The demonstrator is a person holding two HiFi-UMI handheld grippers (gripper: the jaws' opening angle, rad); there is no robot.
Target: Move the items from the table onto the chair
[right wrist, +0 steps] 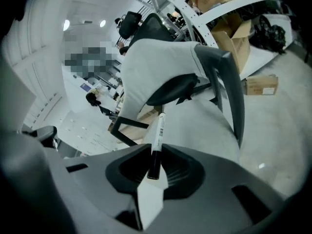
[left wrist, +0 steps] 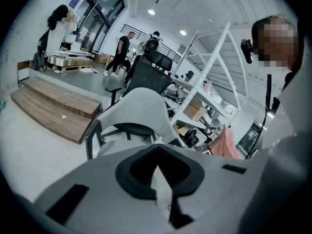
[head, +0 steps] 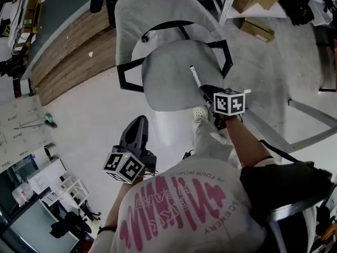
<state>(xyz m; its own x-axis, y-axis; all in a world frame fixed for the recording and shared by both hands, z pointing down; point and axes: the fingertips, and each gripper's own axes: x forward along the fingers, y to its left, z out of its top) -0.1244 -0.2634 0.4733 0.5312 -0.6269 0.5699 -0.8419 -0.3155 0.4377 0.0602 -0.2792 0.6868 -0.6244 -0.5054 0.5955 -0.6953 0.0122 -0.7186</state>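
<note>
A grey chair (head: 179, 78) stands in front of me, its seat bare. My right gripper (head: 205, 92) hovers over the seat's right front part, shut on a white marker pen (head: 195, 77) with a black cap. The pen's white end points toward the backrest. In the right gripper view the marker pen (right wrist: 158, 140) sticks out from between the jaws of the right gripper (right wrist: 155, 168), above the chair seat (right wrist: 200, 126). My left gripper (head: 138, 123) hangs lower left of the chair, shut and empty. From the left gripper (left wrist: 158, 173), the chair (left wrist: 141, 106) lies ahead.
Wooden steps (head: 73, 51) lie left of the chair. Metal shelving with cardboard boxes (head: 258, 28) stands at the back right. A white table with papers (head: 21, 120) is at the far left. People (left wrist: 122, 52) stand far off.
</note>
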